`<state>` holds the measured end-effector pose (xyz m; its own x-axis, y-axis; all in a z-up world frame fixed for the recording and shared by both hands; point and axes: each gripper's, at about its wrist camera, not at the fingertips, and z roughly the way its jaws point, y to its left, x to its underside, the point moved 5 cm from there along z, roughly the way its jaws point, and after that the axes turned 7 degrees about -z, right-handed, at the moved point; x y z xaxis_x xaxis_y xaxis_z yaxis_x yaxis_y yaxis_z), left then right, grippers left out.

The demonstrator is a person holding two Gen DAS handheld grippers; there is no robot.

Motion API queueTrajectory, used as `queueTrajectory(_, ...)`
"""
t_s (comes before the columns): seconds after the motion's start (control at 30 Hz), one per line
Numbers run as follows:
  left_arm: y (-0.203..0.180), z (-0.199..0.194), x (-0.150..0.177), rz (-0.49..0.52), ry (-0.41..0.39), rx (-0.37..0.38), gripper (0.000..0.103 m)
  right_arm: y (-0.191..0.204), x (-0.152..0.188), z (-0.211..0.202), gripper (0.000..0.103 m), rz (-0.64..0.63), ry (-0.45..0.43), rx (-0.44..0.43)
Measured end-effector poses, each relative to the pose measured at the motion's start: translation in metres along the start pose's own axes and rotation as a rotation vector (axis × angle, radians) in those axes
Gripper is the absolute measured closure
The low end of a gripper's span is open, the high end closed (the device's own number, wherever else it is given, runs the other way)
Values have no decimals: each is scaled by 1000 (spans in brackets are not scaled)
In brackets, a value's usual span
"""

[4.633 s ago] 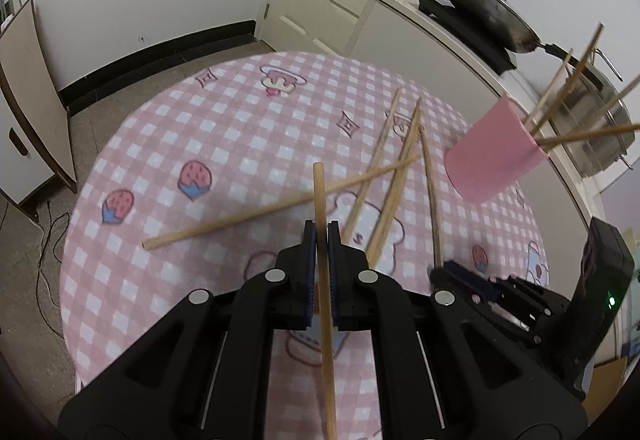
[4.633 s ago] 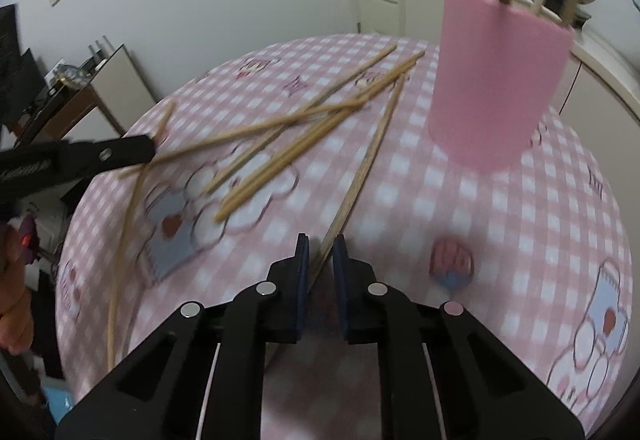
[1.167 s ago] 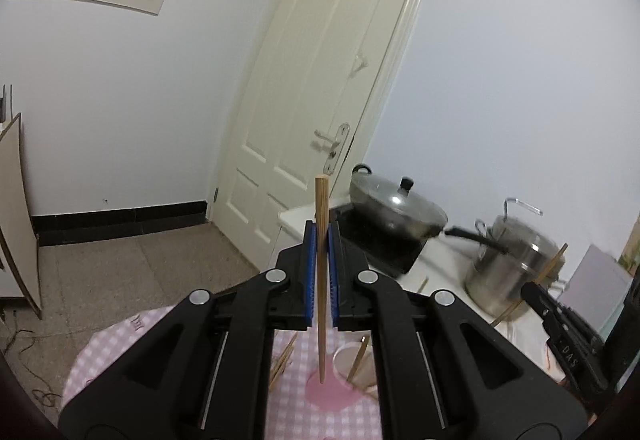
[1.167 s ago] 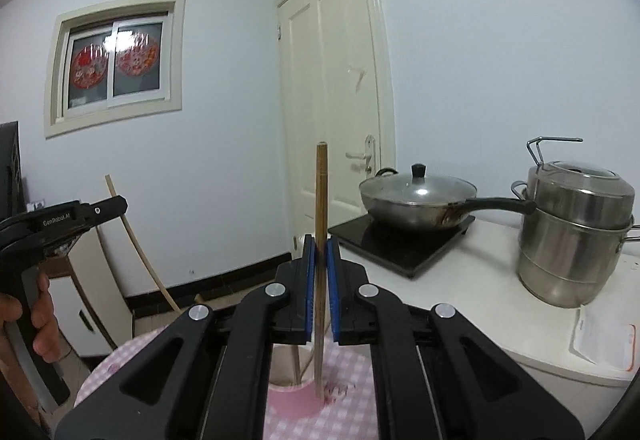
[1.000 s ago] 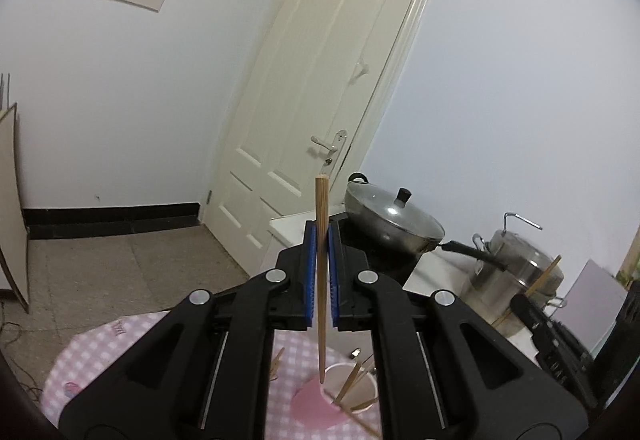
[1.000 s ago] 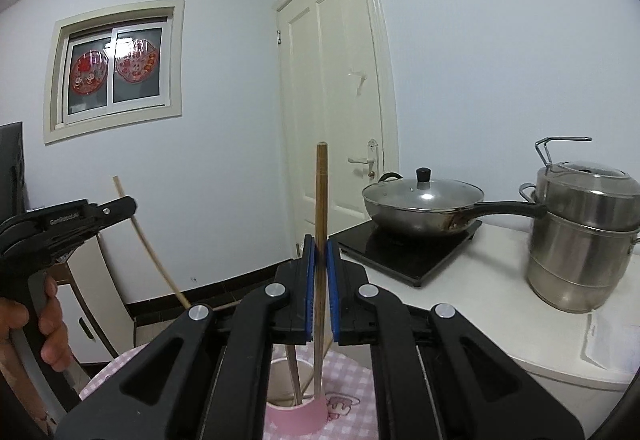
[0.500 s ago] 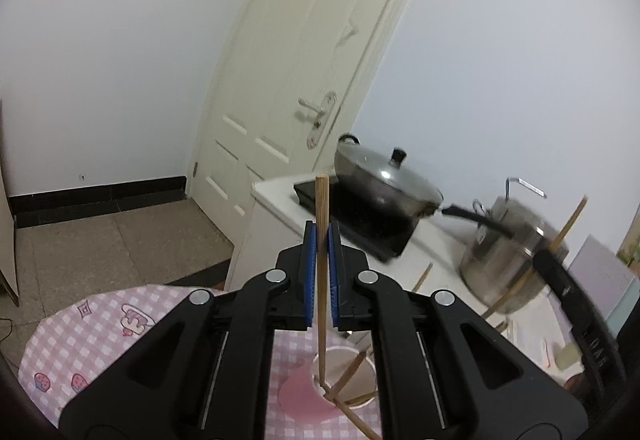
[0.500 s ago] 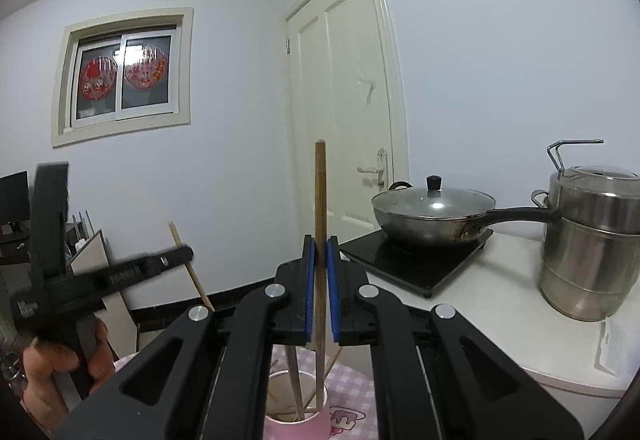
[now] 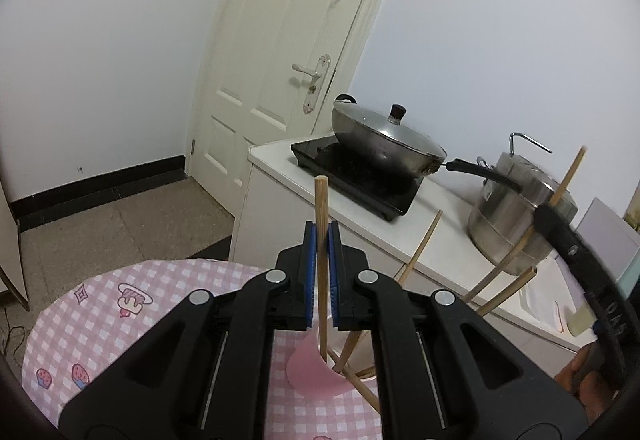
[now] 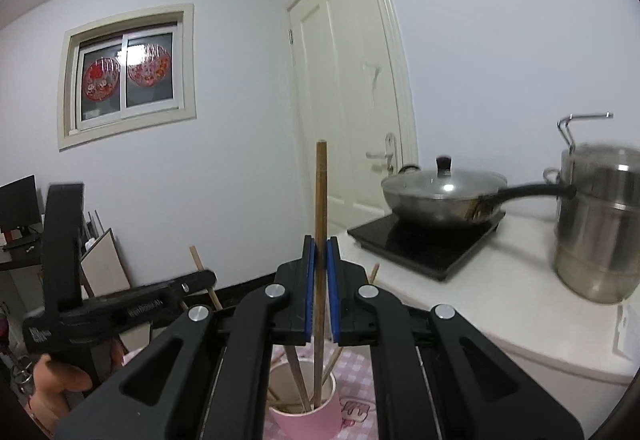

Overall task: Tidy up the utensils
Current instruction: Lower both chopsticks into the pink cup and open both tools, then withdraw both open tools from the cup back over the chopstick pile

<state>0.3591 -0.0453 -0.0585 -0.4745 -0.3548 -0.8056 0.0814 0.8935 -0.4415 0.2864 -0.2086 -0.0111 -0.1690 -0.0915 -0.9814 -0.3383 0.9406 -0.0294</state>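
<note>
Right wrist: left gripper (image 10: 202, 282) lettering unreadable

Left tool (image 9: 320, 236) and right tool (image 10: 320, 248): matt black plastic bodies, blue pads, bright metal screw heads. Chopsticks (image 10: 321, 200): plain, unvarnished-looking wood, matt. Cup (image 10: 308, 420): pink, matt outside, pale inside, paper-like. Table (image 9: 120, 320): pink checked cloth, slight sheen. Wok (image 10: 440, 200) and steamer pot (image 10: 600, 220): polished metal, reflective. Cooktop (image 10: 424, 240): glossy black.
</note>
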Motion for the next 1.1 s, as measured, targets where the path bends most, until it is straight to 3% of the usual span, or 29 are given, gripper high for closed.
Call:
queueTrajectory(0.3, -2, -1, 1, 10, 40, 28, 95, 3, 40, 16, 98, 10, 119, -22)
queueTrajectory(0.33, -4, -1, 1, 16, 45, 26, 91, 4, 44, 17, 98, 9, 132, -23)
queueTrajectory(0.4, -6, -2, 2, 16, 57, 33, 69, 6, 50, 20, 98, 14, 152, -27)
queueTrajectory(0.43, -7, -4, 1, 8, 53, 36, 47, 6, 52, 21, 98, 17, 156, -26)
queueTrajectory(0.77, -13, -22, 0, 25, 42, 29, 46, 8, 53, 12, 97, 51, 183, -36)
queueTrajectory(1.0, -20, -57, -1, 60, 20, 21, 45, 16, 36, -12, 81, 58, 158, -25)
queueTrajectory(1.1, -22, -72, 2, 85, 10, 10, 44, 22, 30, -25, 79, 52, 150, -20)
